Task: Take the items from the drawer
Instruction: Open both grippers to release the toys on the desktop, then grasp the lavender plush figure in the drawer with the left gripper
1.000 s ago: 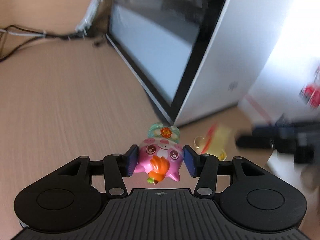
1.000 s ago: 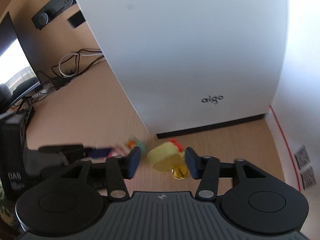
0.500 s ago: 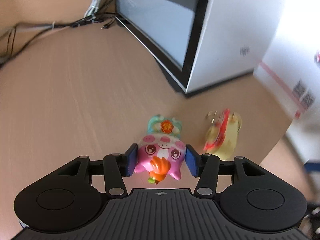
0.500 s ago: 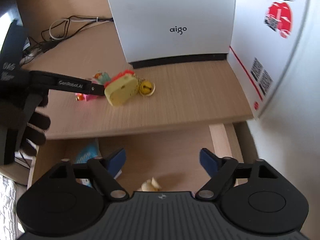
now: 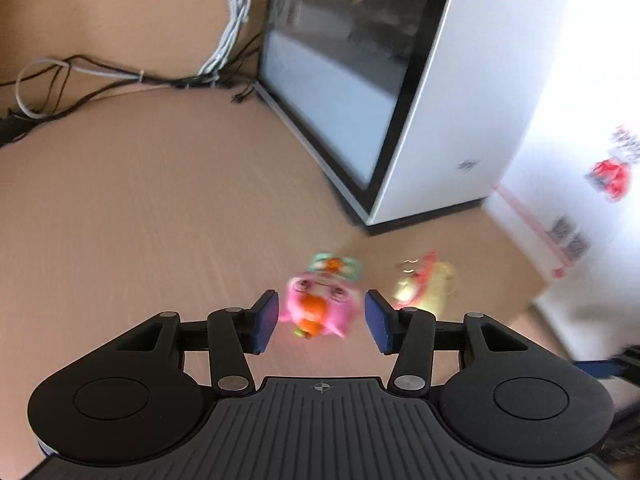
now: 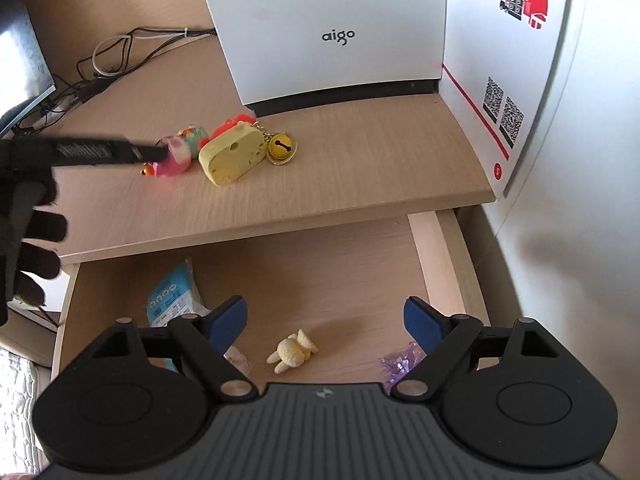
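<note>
Right gripper [image 6: 324, 318] over the open drawer [image 6: 434, 256], jaws just spread wide and empty.

Next pick from here looks like the small cream toy [image 6: 292, 352] on the drawer floor, between and just below my jaws. I judge it light, hard and a bit slick, so I'd pinch across its body, not the thin ears. The gripper pitches steeply down. Left gripper [image 5: 318, 316] hangs low over the counter [image 6: 360, 168], jaws around the pink pig toy [image 5: 318, 312], small gaps either side (blurred, so I read it as let go). The yellow keychain [image 6: 236, 152] lies beside it.
</note>
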### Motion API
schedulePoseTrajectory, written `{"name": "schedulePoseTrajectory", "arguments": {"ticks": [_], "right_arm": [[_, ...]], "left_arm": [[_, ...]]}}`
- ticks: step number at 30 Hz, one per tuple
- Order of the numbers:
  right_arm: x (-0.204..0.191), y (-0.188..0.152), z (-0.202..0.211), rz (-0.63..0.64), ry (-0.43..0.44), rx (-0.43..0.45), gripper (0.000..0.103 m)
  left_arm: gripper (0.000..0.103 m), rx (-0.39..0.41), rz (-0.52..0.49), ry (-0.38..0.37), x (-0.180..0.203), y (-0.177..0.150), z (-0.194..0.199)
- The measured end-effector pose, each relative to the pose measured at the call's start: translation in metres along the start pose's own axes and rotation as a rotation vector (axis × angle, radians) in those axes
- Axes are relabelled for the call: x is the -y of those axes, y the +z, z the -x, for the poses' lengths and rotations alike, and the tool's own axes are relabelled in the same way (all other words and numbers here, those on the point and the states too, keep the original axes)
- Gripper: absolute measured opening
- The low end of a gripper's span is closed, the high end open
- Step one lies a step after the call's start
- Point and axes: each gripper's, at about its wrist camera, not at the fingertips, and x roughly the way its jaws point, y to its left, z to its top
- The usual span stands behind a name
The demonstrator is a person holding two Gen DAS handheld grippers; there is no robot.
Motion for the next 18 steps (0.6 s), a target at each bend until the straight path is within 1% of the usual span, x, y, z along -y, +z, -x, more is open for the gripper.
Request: {"name": "schedulePoseTrajectory", "arguments": {"ticks": [1, 2, 3, 4, 6, 8, 10, 11, 13, 15, 16, 17, 18], "right_arm": [[0.000, -0.001, -0.001, 0.006, 0.000, -0.002, 0.088], [0.000, -0.002, -0.001, 0.014, -0.003, -0.002, 0.090], [0.001, -0.003, 0.000, 0.022, -0.008, -0.002, 0.091], [0.002, -0.004, 0.001, 0.027, -0.014, -0.002, 0.092], [0.006, -0.006, 0.003, 0.025, -0.014, -0.006, 0.092], [0.011, -0.009, 0.002, 0.005, -0.003, -0.019, 0.096], [0.014, -0.013, -0.003, -0.021, 0.007, -0.035, 0.099], [0.016, -0.015, -0.007, -0.032, 0.016, -0.043, 0.100], [0.018, -0.019, -0.015, -0.052, 0.033, -0.068, 0.100], [0.019, -0.022, -0.022, -0.061, 0.054, -0.083, 0.100], [0.018, -0.023, -0.024, -0.062, 0.058, -0.089, 0.100], [0.018, -0.024, -0.026, -0.062, 0.060, -0.094, 0.100], [0.018, -0.025, -0.027, -0.061, 0.062, -0.096, 0.100]], "left_arm": [[0.052, -0.039, -0.027, -0.052, 0.000, -0.004, 0.006], [0.052, -0.101, -0.057, -0.096, 0.001, -0.008, 0.009], [0.052, -0.167, -0.077, -0.120, 0.004, -0.014, 0.012], [0.052, -0.256, -0.088, -0.138, 0.007, -0.023, 0.014], [0.052, -0.434, -0.058, -0.132, 0.007, -0.044, 0.010], [0.052, -0.602, 0.011, -0.095, 0.004, -0.071, 0.001], [0.052, -0.720, 0.031, -0.055, 0.004, -0.093, -0.009], [0.052, -0.761, 0.009, -0.030, 0.005, -0.101, -0.015], [0.052, -0.808, -0.021, 0.018, 0.003, -0.115, -0.024], [0.050, -0.852, -0.013, 0.017, 0.003, -0.127, -0.030], [0.048, -0.848, -0.038, 0.034, 0.007, -0.130, -0.032], [0.048, -0.842, -0.061, 0.040, 0.011, -0.133, -0.034], [0.050, -0.838, -0.058, 0.034, 0.013, -0.135, -0.036]]}}
